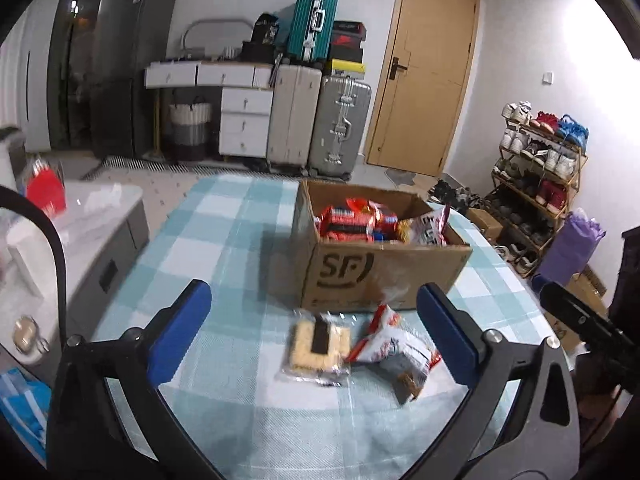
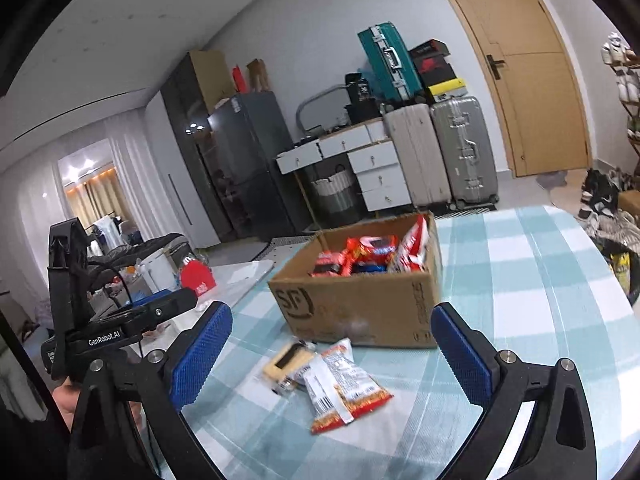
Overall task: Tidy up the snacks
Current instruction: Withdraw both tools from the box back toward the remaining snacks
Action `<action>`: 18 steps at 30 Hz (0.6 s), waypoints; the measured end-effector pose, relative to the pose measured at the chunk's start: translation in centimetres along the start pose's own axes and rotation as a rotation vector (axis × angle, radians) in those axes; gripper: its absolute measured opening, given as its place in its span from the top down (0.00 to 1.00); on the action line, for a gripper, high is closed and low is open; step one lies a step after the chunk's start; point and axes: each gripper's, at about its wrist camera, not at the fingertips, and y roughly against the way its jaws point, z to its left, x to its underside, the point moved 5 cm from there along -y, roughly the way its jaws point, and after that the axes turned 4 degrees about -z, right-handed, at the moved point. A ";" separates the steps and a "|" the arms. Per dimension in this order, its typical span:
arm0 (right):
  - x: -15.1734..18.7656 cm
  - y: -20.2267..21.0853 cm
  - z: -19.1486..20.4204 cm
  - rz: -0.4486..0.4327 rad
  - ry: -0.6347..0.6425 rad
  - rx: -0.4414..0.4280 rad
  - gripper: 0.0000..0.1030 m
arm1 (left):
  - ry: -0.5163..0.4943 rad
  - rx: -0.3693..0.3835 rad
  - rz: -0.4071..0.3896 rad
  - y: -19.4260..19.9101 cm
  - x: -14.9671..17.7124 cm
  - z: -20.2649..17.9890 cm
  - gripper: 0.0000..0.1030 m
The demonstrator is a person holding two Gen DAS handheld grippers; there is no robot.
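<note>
Table: a round table (image 1: 224,240) under a pale blue and white checked cloth filled the foreground of both wrist views.
Box: an open brown cardboard box (image 1: 380,276) printed with black "SF" lettering stood on the cloth, its flaps up, near the middle of the table.
Box contents: red, blue and white snack packets (image 1: 352,222) lay heaped inside the box, reaching about to its rim.
Left gripper: the black left gripper with blue ribbed pads (image 1: 314,332) hung above the cloth with its jaws spread wide and nothing between the pads.
Right gripper: the black right gripper with blue ribbed pads (image 2: 332,348) likewise stood wide open and empty, pointed at the box's front.
Loose snack, larger: a white, red and orange crinkled snack bag (image 2: 344,388) lay flat on the cloth just in front of the box, clear of both grippers.
Loose snack, smaller: a clear-wrapped pale yellow cake with a dark strip (image 1: 318,346) lay touching the bag's left side, also just in front of the box.
Hand: part of a person's hand (image 2: 66,400) showed at the lower left of the right wrist view.
</note>
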 end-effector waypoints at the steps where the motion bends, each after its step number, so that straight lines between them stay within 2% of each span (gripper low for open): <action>1: 0.3 -0.1 -0.1 0.004 -0.001 0.001 0.02 | 0.009 0.002 0.007 -0.3 0.3 0.2 0.00; 8: 3.0 -1.7 -0.3 0.079 0.008 0.016 0.02 | 0.019 -0.001 0.053 -1.9 3.0 0.8 0.00; 12: 4.7 -3.0 -0.2 0.155 0.020 0.020 0.02 | 0.022 -0.001 0.077 -2.7 4.0 1.0 0.00; 18: 6.6 -5.5 0.1 0.289 0.096 0.038 0.02 | 0.057 -0.010 0.065 -2.3 4.3 2.4 0.00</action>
